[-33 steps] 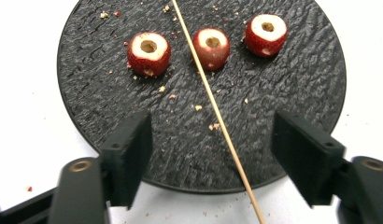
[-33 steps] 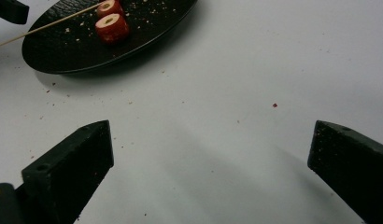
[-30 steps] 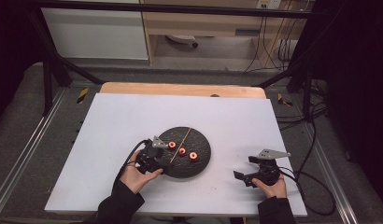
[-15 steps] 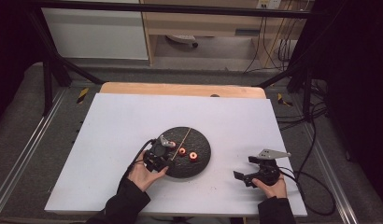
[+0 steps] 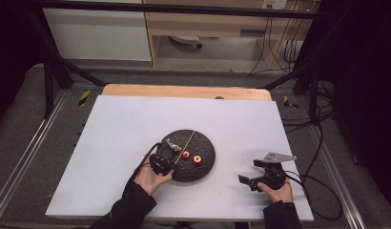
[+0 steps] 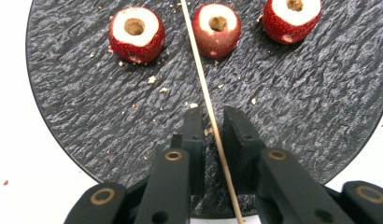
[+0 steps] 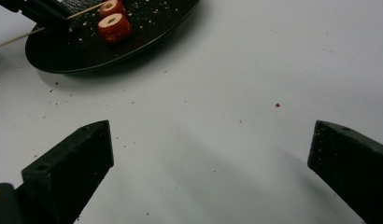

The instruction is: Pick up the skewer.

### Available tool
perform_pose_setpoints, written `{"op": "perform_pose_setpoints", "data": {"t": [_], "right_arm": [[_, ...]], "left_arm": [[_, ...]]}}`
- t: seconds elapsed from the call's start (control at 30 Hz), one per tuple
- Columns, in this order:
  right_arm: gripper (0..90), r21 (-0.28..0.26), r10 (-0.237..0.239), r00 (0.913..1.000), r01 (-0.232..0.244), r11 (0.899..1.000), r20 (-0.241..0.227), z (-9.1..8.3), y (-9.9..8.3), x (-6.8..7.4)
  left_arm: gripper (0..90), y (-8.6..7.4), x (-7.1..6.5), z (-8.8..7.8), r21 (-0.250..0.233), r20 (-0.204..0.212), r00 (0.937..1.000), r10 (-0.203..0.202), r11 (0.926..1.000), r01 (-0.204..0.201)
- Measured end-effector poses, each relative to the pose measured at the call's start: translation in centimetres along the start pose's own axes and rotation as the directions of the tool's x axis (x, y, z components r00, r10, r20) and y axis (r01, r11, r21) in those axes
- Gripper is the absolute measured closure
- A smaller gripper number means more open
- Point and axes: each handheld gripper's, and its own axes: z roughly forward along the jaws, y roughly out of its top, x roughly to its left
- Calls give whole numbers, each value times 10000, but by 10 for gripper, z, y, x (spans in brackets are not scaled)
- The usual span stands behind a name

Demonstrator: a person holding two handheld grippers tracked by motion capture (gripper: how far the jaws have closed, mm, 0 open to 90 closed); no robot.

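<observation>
My left gripper (image 6: 212, 122) jaws have just been closing around the skewer (image 6: 204, 93) on the plate (image 6: 77, 116), not yet clamped, for threading strawberries (image 6: 136, 33); right gripper (image 7: 210, 154) idles, jaws apart.

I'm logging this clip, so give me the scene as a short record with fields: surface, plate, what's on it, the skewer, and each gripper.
surface: white table
plate: round black textured plate, crumbs scattered on it
fruit: three cored red fruit pieces in a row
skewer: thin wooden skewer lying across the plate
left gripper: over the plate's near edge, jaws have just been closing, skewer between them with a slight gap either side
right gripper: jaws wide apart over bare table, nothing between them
</observation>
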Motion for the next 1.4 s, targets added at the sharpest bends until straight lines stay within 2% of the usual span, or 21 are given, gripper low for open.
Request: {"op": "perform_pose_setpoints", "data": {"t": [0.2,0.4,0.57,0.8,0.9,1.07,1.13,1.4], "right_arm": [[8,5,9,10000,-9,10000,-17,0,0,0],[8,18,-3,10000,3,10000,-31,0,0,0],[8,23,-6,10000,6,10000,-36,0,0,0],[8,8,4,10000,-4,10000,-13,0,0,0],[8,7,3,10000,-3,10000,-6,0,0,0],[8,20,-30,10000,30,10000,31,0,0,0],[8,21,-27,10000,27,10000,37,0,0,0],[7,21,-22,10000,22,10000,59,0,0,0]], "left_arm": [[831,0,-1,1,54,-158,9998,-127,9999,128],[875,0,-1,1,-23,-230,9987,-445,9990,445],[880,-1,-1,0,-124,-303,9985,-460,9989,457],[882,-5,2,-9,-647,-237,9988,-432,9970,416],[882,-8,4,-14,-919,-192,9995,-239,9955,221],[882,-17,12,-21,-1315,211,9998,7,9913,21],[882,-21,15,-23,-1481,395,9992,61,9890,-2],[882,-40,27,-33,-2198,687,9972,288,9755,-131]]}}
